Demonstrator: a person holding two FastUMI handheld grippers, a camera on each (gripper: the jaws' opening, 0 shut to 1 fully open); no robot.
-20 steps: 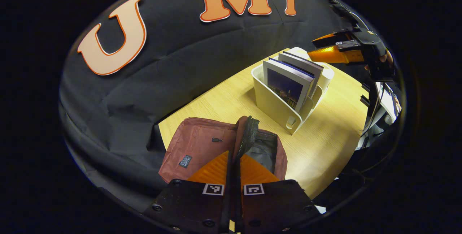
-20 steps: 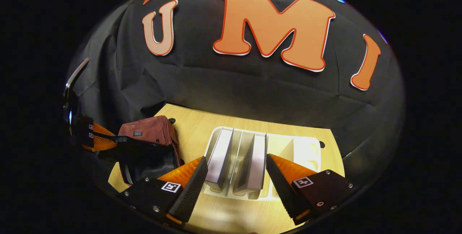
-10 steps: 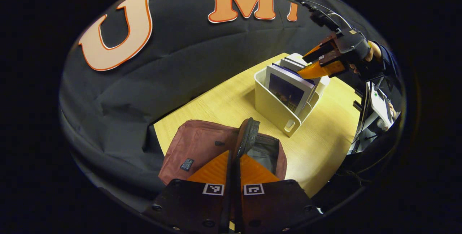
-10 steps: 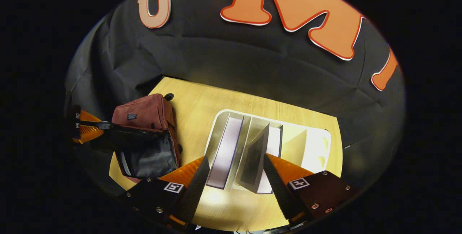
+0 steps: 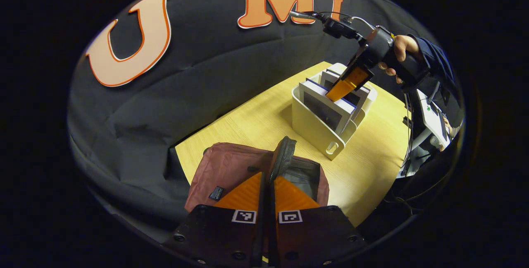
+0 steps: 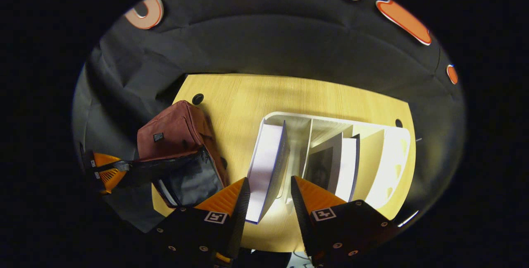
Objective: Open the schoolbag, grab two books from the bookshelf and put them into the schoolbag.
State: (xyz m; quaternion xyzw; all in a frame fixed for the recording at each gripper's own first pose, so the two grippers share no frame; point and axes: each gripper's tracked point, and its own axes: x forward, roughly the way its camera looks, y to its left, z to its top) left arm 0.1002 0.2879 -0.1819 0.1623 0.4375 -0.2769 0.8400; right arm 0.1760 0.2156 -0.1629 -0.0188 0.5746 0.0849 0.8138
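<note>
**Book grab begins as bag mouth is held open**

On the counter (image 6: 248,94), we see the maroon schoolbag (image 5: 231,168) with its flap pinched in the closed left tool (image 5: 268,185). Beside it, the white bookshelf (image 6: 372,152) holds two books. The right tool (image 6: 268,195), jaws apart, straddles the nearer book (image 6: 268,164). We judge a skewed squeeze could tip the book or drag the rack. The bag's small label (image 5: 215,193) is too small to read.
</note>
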